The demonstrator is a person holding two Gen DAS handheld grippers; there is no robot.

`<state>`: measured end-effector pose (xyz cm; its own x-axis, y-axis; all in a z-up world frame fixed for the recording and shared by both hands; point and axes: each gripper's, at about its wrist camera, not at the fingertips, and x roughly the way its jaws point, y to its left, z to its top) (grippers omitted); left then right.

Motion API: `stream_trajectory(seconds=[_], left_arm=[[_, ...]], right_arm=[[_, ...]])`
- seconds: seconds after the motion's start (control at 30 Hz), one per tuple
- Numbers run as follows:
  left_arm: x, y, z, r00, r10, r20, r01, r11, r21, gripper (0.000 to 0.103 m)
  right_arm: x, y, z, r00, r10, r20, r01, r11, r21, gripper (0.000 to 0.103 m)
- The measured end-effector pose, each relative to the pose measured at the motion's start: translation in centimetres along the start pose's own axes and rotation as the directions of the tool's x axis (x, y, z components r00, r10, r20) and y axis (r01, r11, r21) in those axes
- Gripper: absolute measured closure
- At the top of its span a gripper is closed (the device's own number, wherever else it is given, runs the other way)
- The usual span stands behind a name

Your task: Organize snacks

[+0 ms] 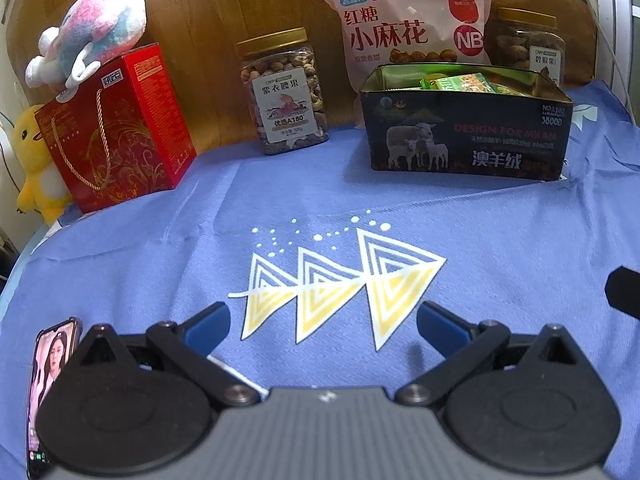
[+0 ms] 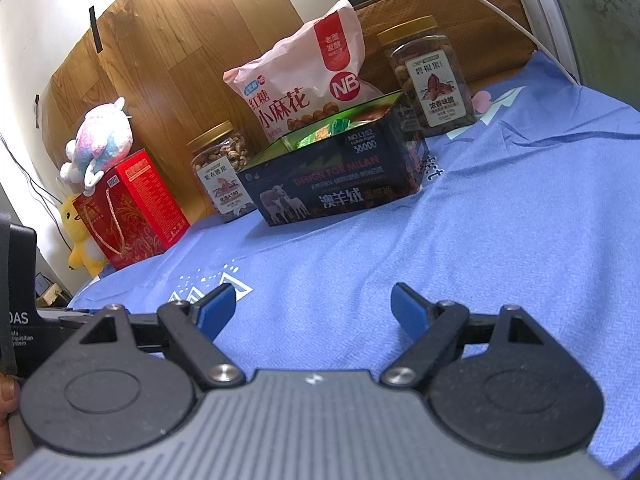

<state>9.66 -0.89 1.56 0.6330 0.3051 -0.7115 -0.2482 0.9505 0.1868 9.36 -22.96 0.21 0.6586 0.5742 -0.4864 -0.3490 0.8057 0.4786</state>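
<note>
A dark tin box (image 1: 466, 136) with sheep on its side is set at the back of the blue cloth (image 1: 320, 208), and green snack packs (image 1: 466, 81) are seen inside it. A big pink snack bag (image 1: 404, 20) is leaned up just behind the box. A jar of nuts (image 1: 283, 92) is stood to the left of the box, and a second nut jar (image 2: 432, 80) is stood behind its right corner. Further left, a red gift box (image 1: 120, 128) is seen with a soft toy (image 1: 92, 28) sat on top and a yellow duck toy (image 1: 34, 164) beside it. A phone (image 1: 50, 376) is laid near the front edge. The pink bag could be tipped over if the box is bumped, because it is only leaned there. A jar could be knocked down or slip, since its sides look smooth. The left gripper (image 1: 323, 322) is held low over the cloth, well apart from the snacks, spread wide with nothing in it. The right gripper (image 2: 313, 309) is held the same way, wide and bare, pointed toward the box.
</note>
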Motion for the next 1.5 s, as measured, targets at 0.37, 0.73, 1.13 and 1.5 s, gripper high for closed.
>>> stream_trajectory(seconds=[0.37,0.73,1.13,1.5], left_arm=[[0.0,-0.3,0.0,1.000,-0.005,-0.002,0.005,1.000,0.016,0.000],[-0.4,-0.8,0.1,1.000,-0.015,0.003,0.015,0.999,0.037,0.000],[-0.7,-0.6,-0.1,1.000,-0.029,0.000,0.029,0.999,0.027,0.000],[-3.0,-0.1,-0.7,0.997,-0.073,0.041,0.072,0.997,0.013,0.000]], right_arm=[[-0.1,-0.2,0.0,1.000,-0.004,0.004,0.004,1.000,0.006,0.016],[-0.5,0.0,0.2,1.000,-0.010,0.022,0.009,1.000,0.014,0.016],[-0.8,0.5,0.1,1.000,-0.017,0.023,0.017,1.000,0.001,0.016],[-3.2,2.1,-0.3,0.997,-0.035,0.070,0.038,0.998,-0.041,0.016]])
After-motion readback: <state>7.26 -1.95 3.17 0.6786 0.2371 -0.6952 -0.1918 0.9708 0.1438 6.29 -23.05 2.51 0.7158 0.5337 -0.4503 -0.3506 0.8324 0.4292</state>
